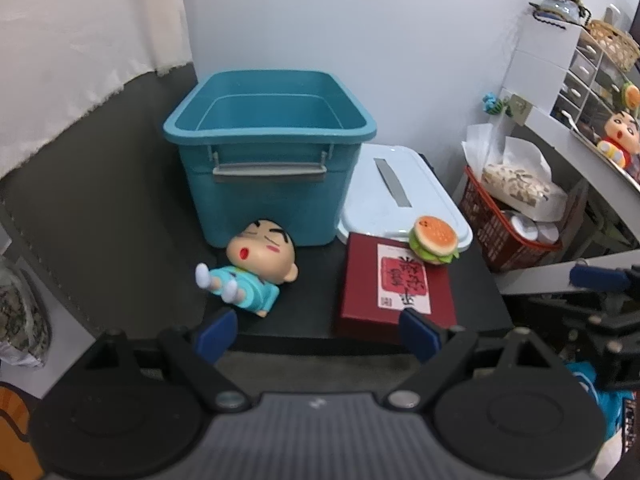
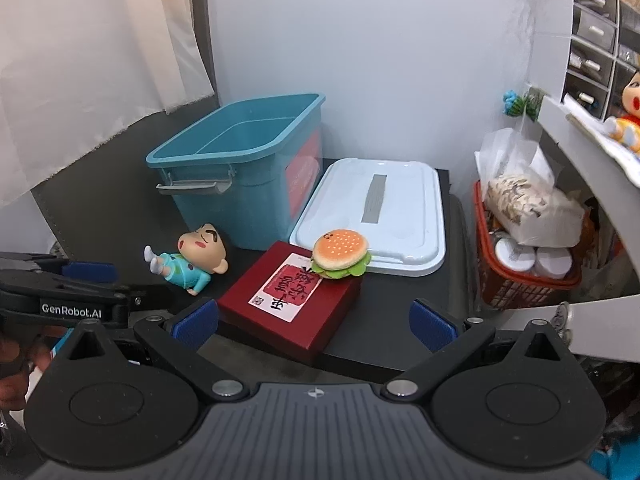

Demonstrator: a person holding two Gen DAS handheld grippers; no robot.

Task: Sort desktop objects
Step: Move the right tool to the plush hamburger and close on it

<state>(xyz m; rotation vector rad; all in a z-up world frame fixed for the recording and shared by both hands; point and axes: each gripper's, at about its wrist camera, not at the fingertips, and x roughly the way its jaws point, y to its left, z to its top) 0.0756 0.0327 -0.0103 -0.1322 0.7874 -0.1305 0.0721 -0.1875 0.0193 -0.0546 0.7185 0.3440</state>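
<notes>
Nothing is sorted yet: the blue bin (image 1: 269, 152) at the worktop's (image 2: 384, 332) back edge stands empty, while the doll (image 1: 256, 264), red box (image 2: 289, 297) and burger toy (image 2: 340, 254) wait near its front edge, both the left tongs (image 1: 316, 334) and right tongs (image 2: 314, 320) wide and holding nothing.

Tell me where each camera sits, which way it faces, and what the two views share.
Left wrist: on the left hand-held gripper, open, facing the teal bin head-on; the right hand-held gripper shows at the right edge.
Right wrist: on the right hand-held gripper, open, facing the red box from further right; the left one and a hand show at left.
Shared: bin, box, white lid, burger toy, figurine.
</notes>
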